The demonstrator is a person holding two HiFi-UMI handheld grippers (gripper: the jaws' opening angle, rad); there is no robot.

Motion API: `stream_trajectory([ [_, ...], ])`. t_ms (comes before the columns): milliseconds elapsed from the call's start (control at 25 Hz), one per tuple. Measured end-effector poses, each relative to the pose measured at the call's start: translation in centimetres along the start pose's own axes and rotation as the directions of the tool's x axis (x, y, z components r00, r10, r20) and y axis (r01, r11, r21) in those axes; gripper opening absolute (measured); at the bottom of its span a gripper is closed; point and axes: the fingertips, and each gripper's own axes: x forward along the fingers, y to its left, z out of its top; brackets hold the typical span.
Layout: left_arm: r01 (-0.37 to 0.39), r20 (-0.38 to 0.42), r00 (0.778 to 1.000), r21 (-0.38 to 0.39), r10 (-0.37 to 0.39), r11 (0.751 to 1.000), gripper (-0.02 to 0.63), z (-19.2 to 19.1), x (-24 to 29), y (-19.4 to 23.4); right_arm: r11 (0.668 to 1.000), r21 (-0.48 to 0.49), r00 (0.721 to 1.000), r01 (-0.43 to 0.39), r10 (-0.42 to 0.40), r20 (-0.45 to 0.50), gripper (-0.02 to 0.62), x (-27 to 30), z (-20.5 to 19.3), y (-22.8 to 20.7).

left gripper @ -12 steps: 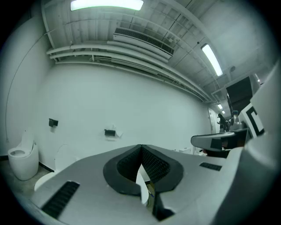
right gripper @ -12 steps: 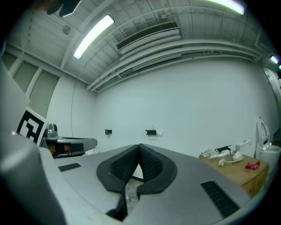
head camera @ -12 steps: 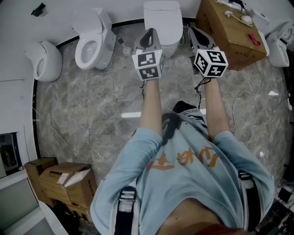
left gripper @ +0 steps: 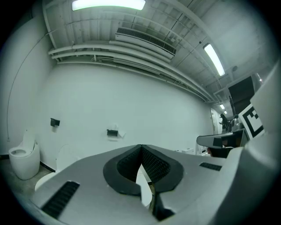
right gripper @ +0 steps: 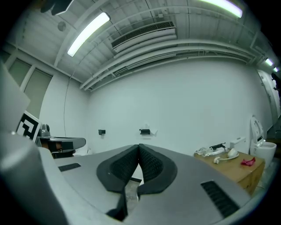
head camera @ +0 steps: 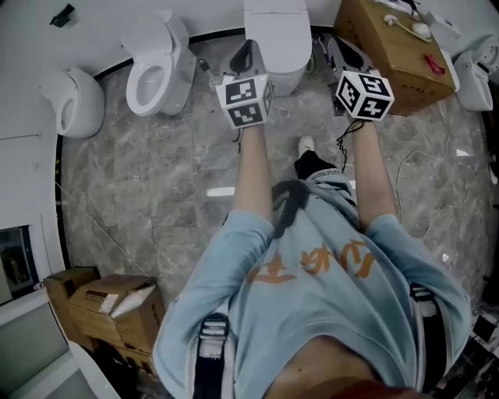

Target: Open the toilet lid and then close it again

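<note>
Nearest is the person's light blue shirt point(head camera: 312, 296), with small cardboard boxes point(head camera: 109, 308) on the grey stone floor point(head camera: 156, 179) at near left. One shoe point(head camera: 306, 145) shows ahead of the shirt. Both forearms extend toward the far wall.

The left gripper point(head camera: 248, 53) is held level, with its jaws pressed together and nothing between them. The right gripper point(head camera: 340, 51) is also level, its jaws together and empty.

The toilet point(head camera: 274, 47) stands against the far wall, just beyond the left gripper and left of the right gripper. Its lid point(head camera: 273, 17) is down. Neither gripper touches it.

A second toilet point(head camera: 152, 66) with its bowl open stands at far left. A large cardboard box point(head camera: 390, 62) stands at far right.
</note>
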Motion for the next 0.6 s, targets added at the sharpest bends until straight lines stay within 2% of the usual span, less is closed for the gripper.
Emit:
stream_trajectory([
  [280, -0.019, 0.03, 0.999, 0.023, 0.019, 1.0, 0.017, 1.1, 4.2, 1.5, 1.0, 0.007, 0.999, -0.017, 0.017, 0.044, 0.014, 3.9, 1.1, -2.7],
  [600, -0.011, -0.013, 1.0, 0.052, 0.012, 0.999, 0.017, -1.2, 14.8, 2.4, 0.998, 0.065, 1.0, -0.018, 0.017, 0.018, 0.014, 13.0, -1.9, -8.9],
])
